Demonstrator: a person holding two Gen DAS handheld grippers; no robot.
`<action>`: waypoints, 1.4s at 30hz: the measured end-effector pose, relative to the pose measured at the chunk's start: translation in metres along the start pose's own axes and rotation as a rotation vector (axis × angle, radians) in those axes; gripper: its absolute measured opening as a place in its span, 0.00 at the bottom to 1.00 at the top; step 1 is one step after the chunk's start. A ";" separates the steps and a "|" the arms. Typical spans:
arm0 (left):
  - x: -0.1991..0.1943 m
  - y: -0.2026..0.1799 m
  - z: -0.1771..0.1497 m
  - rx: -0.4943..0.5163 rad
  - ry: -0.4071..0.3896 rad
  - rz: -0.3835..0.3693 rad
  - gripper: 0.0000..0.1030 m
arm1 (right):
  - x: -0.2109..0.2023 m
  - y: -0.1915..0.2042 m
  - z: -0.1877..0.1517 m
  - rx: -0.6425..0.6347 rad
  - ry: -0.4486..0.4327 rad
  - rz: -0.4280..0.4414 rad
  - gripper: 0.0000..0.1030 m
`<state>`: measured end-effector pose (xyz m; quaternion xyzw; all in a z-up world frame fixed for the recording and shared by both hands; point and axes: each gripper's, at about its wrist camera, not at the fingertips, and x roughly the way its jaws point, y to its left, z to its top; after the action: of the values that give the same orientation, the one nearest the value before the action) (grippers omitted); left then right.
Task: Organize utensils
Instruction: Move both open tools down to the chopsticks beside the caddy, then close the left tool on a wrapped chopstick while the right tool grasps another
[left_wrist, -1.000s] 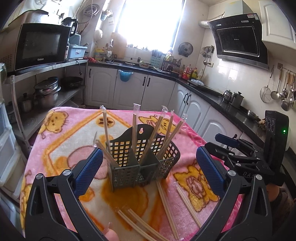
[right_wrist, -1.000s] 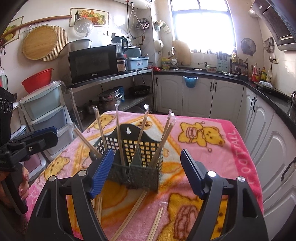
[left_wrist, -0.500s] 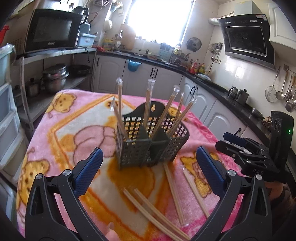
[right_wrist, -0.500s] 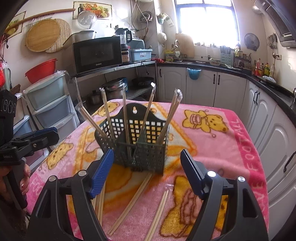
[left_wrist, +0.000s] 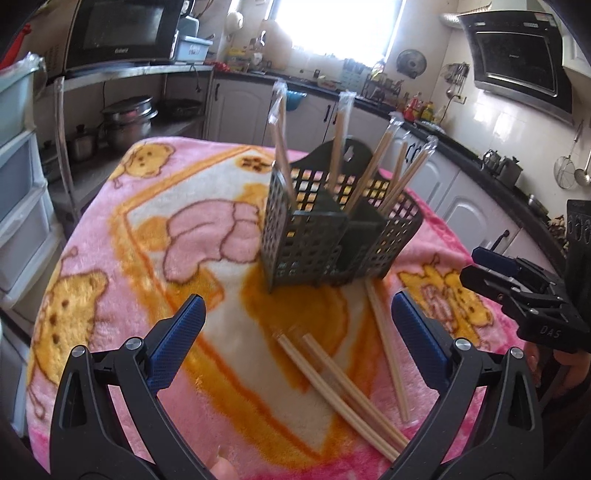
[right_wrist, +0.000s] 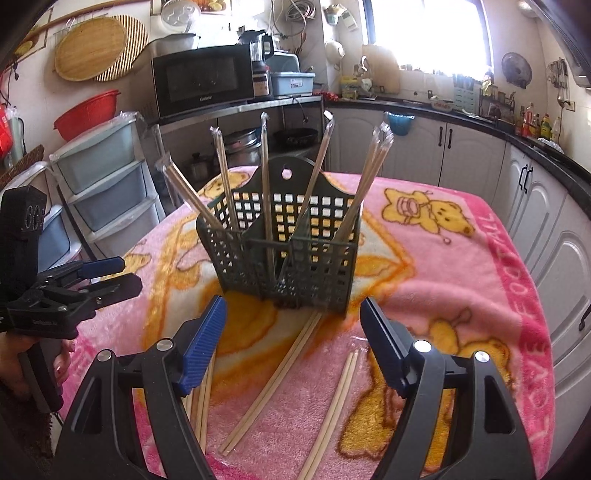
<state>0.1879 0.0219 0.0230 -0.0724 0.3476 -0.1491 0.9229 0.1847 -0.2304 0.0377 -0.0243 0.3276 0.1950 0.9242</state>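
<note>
A dark green slotted utensil basket (left_wrist: 306, 243) (right_wrist: 317, 273) stands on the pink cartoon blanket (left_wrist: 147, 221) with several wrapped chopsticks (left_wrist: 373, 166) (right_wrist: 264, 177) upright in it. Loose chopstick pairs lie in front of it: two crossed pairs (left_wrist: 343, 391) under my left gripper (left_wrist: 297, 301), a single pair (left_wrist: 388, 347) to their right. My right gripper (right_wrist: 293, 302) hovers over another pair (right_wrist: 273, 373), with one more (right_wrist: 332, 410) beside it. Both grippers are open and empty, a little short of the basket. Each shows in the other's view, the right gripper (left_wrist: 517, 288) and the left gripper (right_wrist: 85, 284).
Plastic drawers (right_wrist: 99, 184) and a shelf with a microwave (right_wrist: 203, 81) and pots stand left of the table. White kitchen cabinets (right_wrist: 461, 155) run along the back and right. A hand (right_wrist: 22, 362) holds the left gripper at the table's left edge.
Both grippers have sunk toward the table and tipped downward. The basket and loose chopsticks now fill more of each view. Neither gripper's jaws have moved.
</note>
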 end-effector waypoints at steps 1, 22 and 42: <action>0.004 0.002 -0.002 -0.004 0.012 0.003 0.90 | 0.003 0.001 0.000 -0.003 0.006 0.002 0.70; 0.075 0.049 -0.037 -0.221 0.246 -0.203 0.31 | 0.080 -0.006 -0.017 -0.006 0.174 0.000 0.51; 0.099 0.066 -0.034 -0.340 0.267 -0.272 0.05 | 0.131 -0.010 -0.017 0.104 0.221 -0.076 0.38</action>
<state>0.2509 0.0511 -0.0797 -0.2524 0.4735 -0.2193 0.8148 0.2718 -0.1975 -0.0569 -0.0103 0.4361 0.1387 0.8891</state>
